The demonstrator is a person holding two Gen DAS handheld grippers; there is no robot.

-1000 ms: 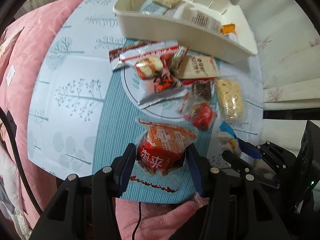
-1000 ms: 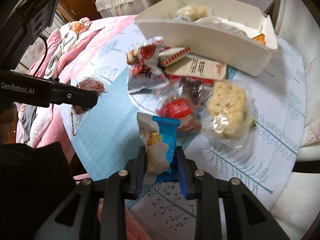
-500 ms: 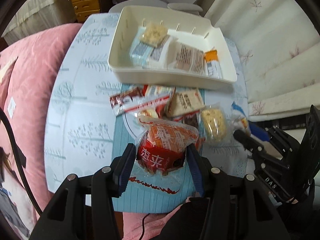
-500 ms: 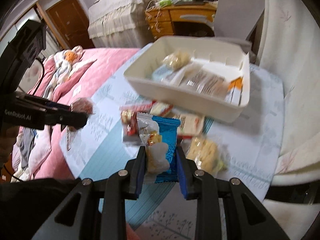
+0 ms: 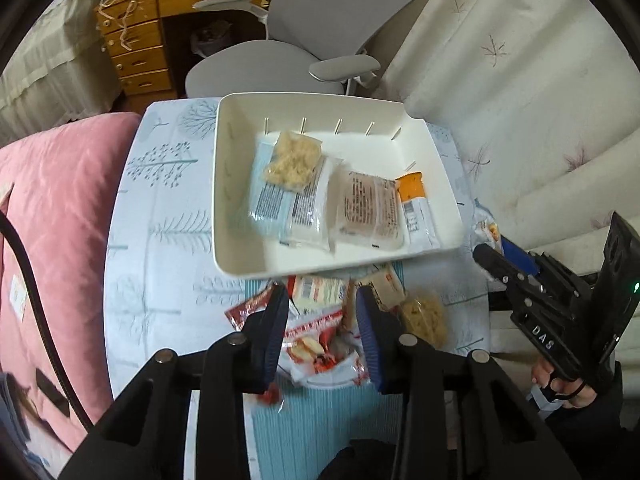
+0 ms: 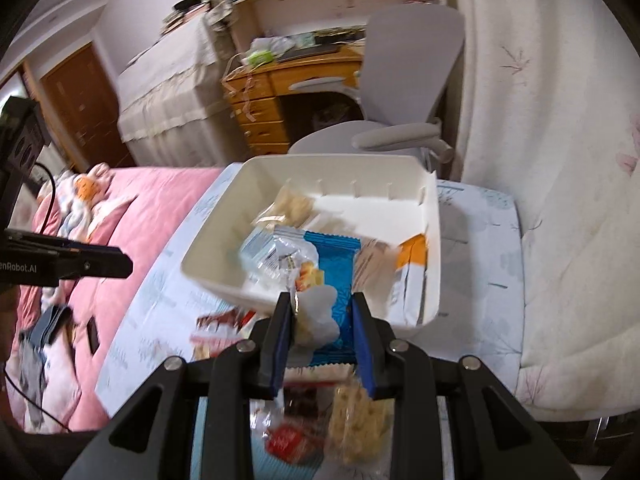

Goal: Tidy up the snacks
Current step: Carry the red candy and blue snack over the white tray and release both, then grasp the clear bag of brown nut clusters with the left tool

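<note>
A cream bin point(image 5: 240, 184) on the round table holds several wrapped snacks, among them a rice cake point(image 5: 294, 160) and an orange-topped packet point(image 5: 414, 200). My left gripper point(image 5: 322, 332) is open and empty above a pile of loose snacks point(image 5: 320, 344) in front of the bin. A red scrap point(image 5: 270, 396) shows blurred below its left finger. My right gripper point(image 6: 322, 320) is shut on a blue and white snack packet point(image 6: 332, 276) and holds it at the bin's near wall point(image 6: 224, 284); it also shows in the left wrist view point(image 5: 486, 246).
A pink bed point(image 5: 52, 216) lies left of the table. A grey office chair point(image 5: 280, 60) and a wooden drawer unit point(image 5: 132, 48) stand behind it. A cream padded wall point(image 5: 520, 100) is on the right. More snacks point(image 6: 352, 424) lie under my right gripper.
My left gripper has let go of the red and orange packet and now stands open and higher. My right gripper has carried the blue packet forward up to the bin.
</note>
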